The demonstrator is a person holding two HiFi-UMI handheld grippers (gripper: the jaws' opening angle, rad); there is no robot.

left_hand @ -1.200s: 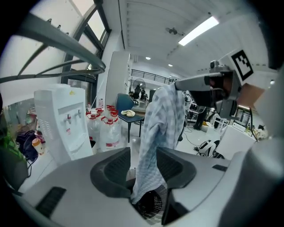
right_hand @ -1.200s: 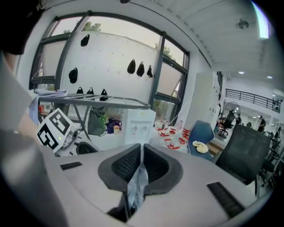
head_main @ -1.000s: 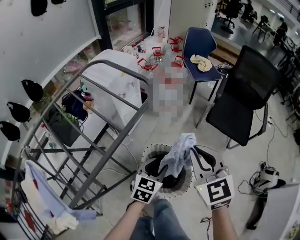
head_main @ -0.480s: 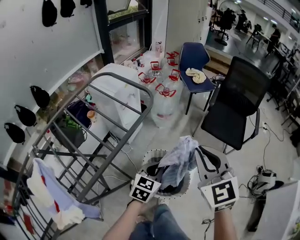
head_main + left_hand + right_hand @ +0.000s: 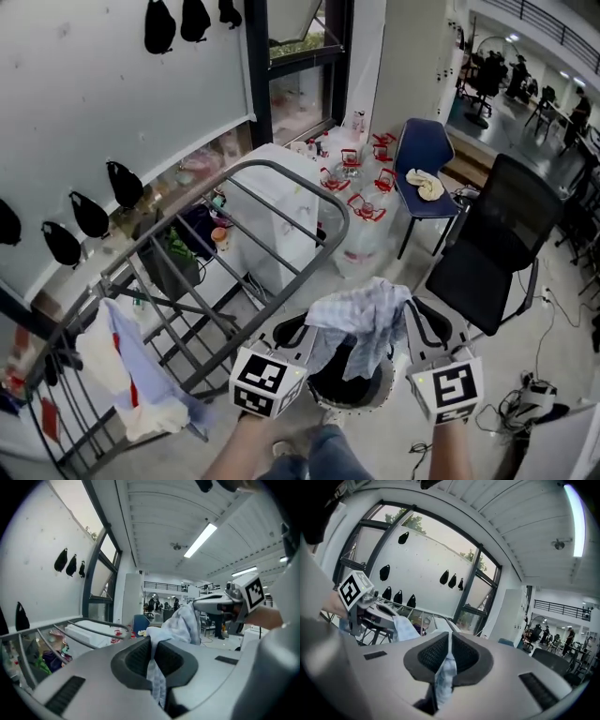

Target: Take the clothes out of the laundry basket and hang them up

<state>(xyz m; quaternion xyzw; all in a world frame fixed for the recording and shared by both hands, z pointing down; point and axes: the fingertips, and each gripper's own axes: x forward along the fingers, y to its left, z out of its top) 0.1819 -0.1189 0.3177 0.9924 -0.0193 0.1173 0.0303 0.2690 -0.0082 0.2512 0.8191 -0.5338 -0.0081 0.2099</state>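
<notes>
Pale cloth (image 5: 366, 319), one; two tongs (image 5: 300, 335) (image 5: 412, 321) clamp it.

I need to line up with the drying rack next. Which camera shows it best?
Head view: the drying rack shows nearly whole, from above, with a hung garment at its lower-left end. The left gripper view catches only its top rails; the right gripper view, just a few distant bars.

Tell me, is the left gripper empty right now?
No: in the left gripper view, the left gripper has its jaws shut on a fold of the pale checked garment.
</notes>
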